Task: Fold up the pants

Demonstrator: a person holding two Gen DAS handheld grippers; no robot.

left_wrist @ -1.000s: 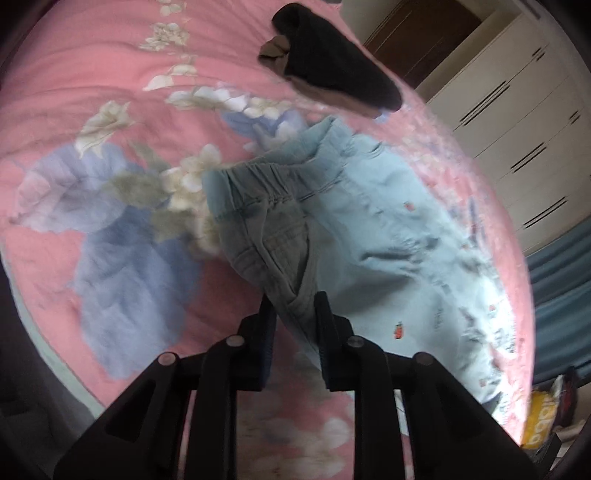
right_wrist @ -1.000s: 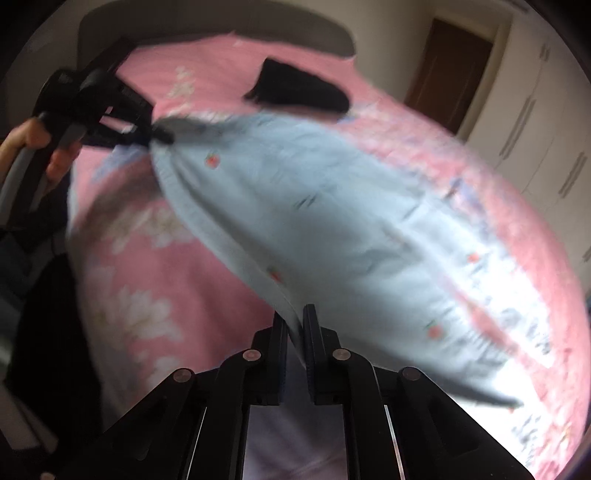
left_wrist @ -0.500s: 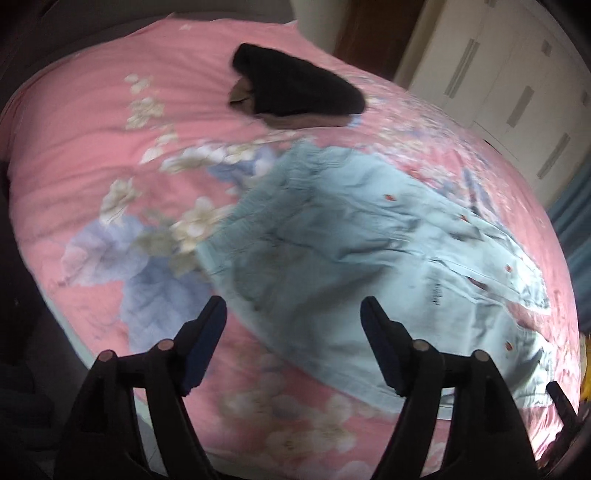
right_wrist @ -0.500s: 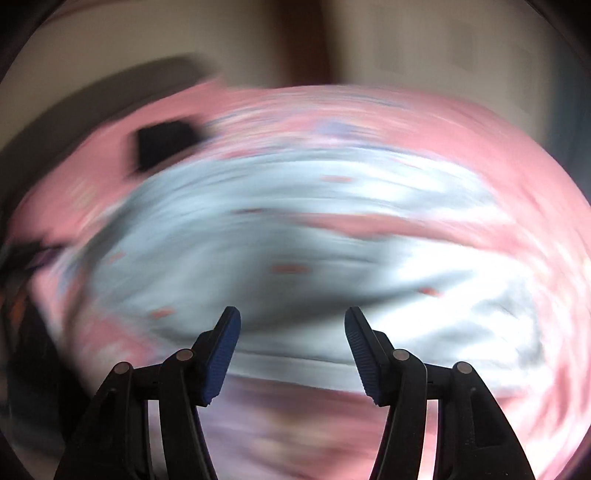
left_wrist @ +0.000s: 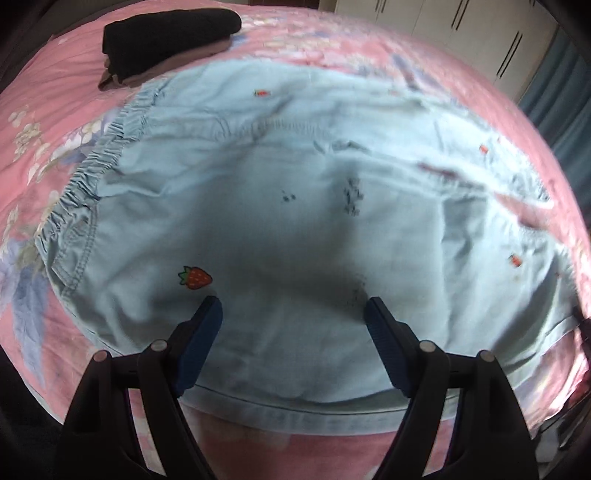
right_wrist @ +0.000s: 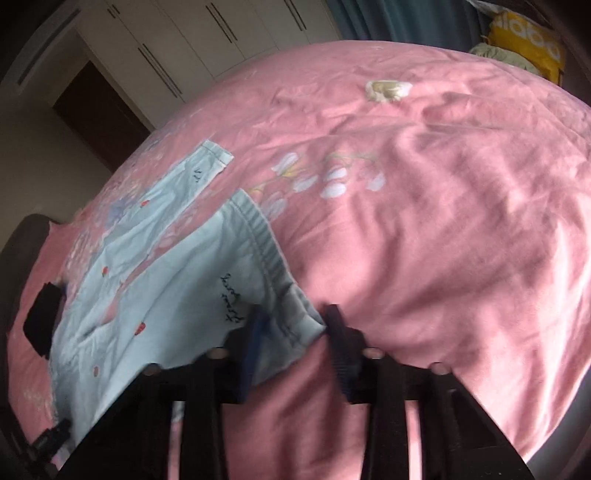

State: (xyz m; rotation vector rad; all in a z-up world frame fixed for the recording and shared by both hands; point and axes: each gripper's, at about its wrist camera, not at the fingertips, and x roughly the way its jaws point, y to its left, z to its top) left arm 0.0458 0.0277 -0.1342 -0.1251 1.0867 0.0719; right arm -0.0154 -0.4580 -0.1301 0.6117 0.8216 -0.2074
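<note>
Light blue pants (left_wrist: 295, 206) with small strawberry prints lie spread flat on the pink bed. Their elastic waistband (left_wrist: 99, 155) is at the left in the left wrist view. My left gripper (left_wrist: 293, 308) is open and empty, low over the near side of the pants. In the right wrist view the pants (right_wrist: 155, 295) run away to the left, with both leg cuffs in sight. My right gripper (right_wrist: 295, 317) is open, with the corner of the near leg cuff (right_wrist: 291, 317) lying loose between its fingers.
A pink floral bedspread (right_wrist: 424, 229) covers the bed. A folded black garment (left_wrist: 166, 33) lies beyond the waistband. White wardrobes (right_wrist: 207, 40) and a dark door stand behind. A yellow bag (right_wrist: 528, 40) sits past the bed's far right edge.
Both grippers were shut on the lifted pants one second ago. They have opened and let go, and the pants now lie flat. The left gripper moved in lower; the right swung to the leg cuff.
</note>
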